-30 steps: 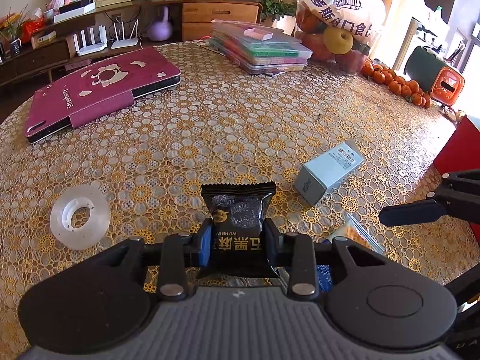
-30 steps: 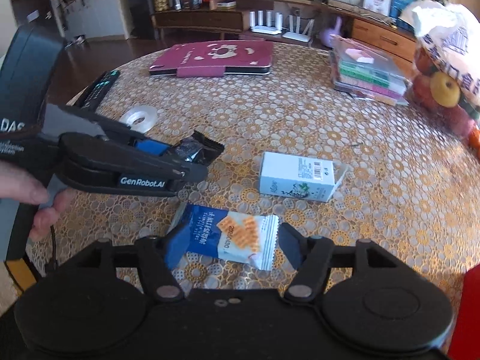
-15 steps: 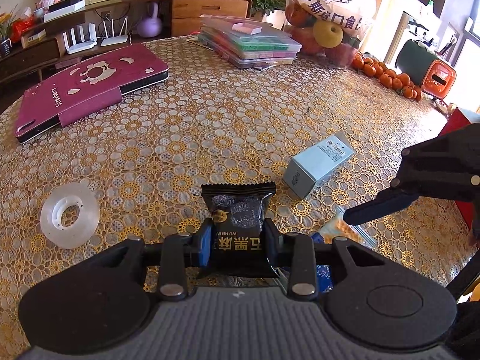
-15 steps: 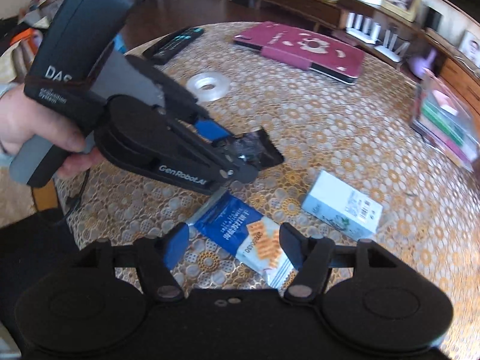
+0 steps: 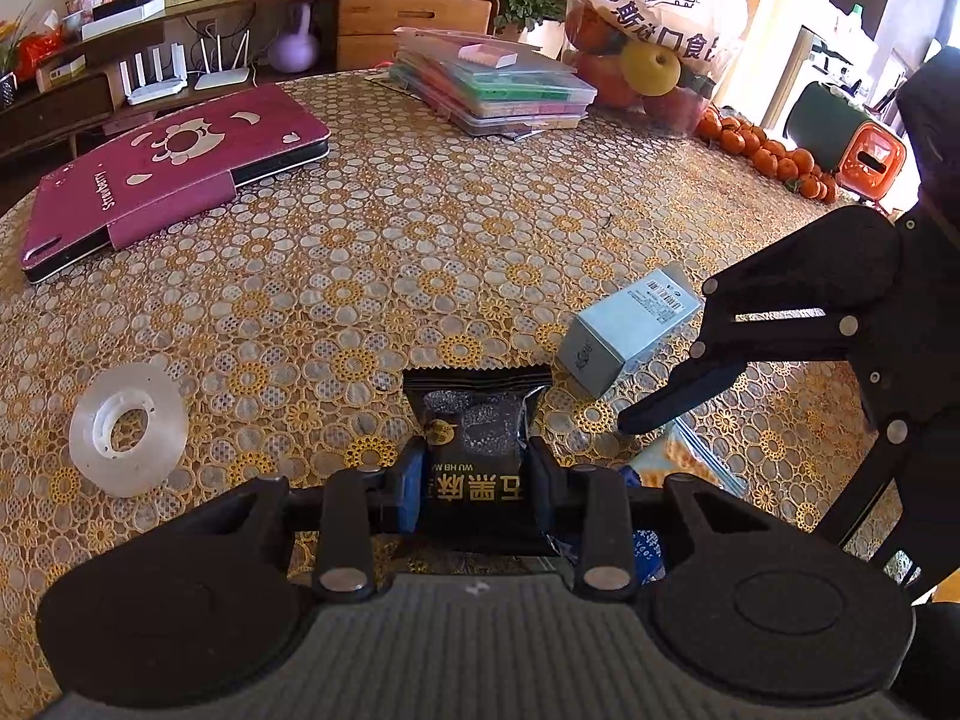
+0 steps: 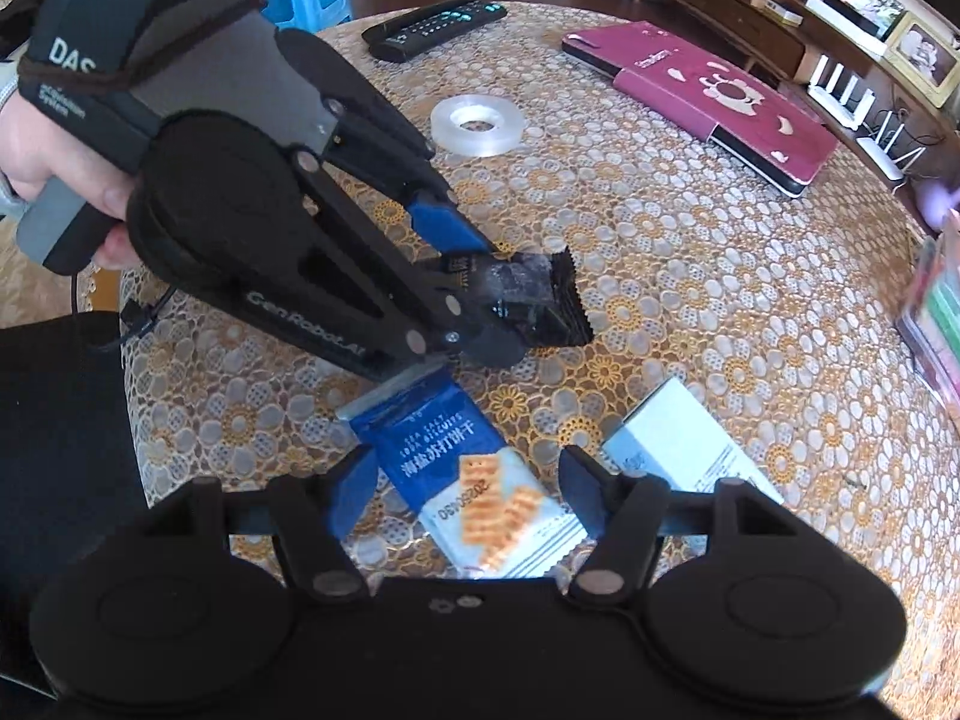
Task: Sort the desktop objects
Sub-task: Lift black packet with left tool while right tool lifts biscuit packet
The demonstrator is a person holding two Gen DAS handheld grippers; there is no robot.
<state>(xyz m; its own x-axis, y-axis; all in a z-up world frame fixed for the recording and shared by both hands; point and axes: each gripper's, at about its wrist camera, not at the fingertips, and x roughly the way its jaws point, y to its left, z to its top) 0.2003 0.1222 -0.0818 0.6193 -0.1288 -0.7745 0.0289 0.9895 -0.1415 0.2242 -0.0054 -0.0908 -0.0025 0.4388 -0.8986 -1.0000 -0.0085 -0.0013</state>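
Left wrist view: the left gripper (image 5: 474, 483) has its jaws closed narrowly on a black snack packet (image 5: 477, 420), whose serrated far end sticks out ahead of the fingertips above the lace tablecloth (image 5: 420, 228). Right wrist view: the right gripper (image 6: 465, 495) stands wide open, its fingers on either side of a blue-and-white cracker packet (image 6: 474, 480) lying flat on the cloth; whether the pads touch it cannot be told. Just beyond the right finger lies a pale blue box (image 6: 678, 450) on its side. Ahead of the right gripper, the left one crosses the view, gripped by a hand (image 6: 36, 174). Left of the left gripper sits a clear tape roll (image 5: 126, 429); farther ahead lie a maroon tablet case (image 5: 168, 168) and stacked plastic cases (image 5: 498, 87).
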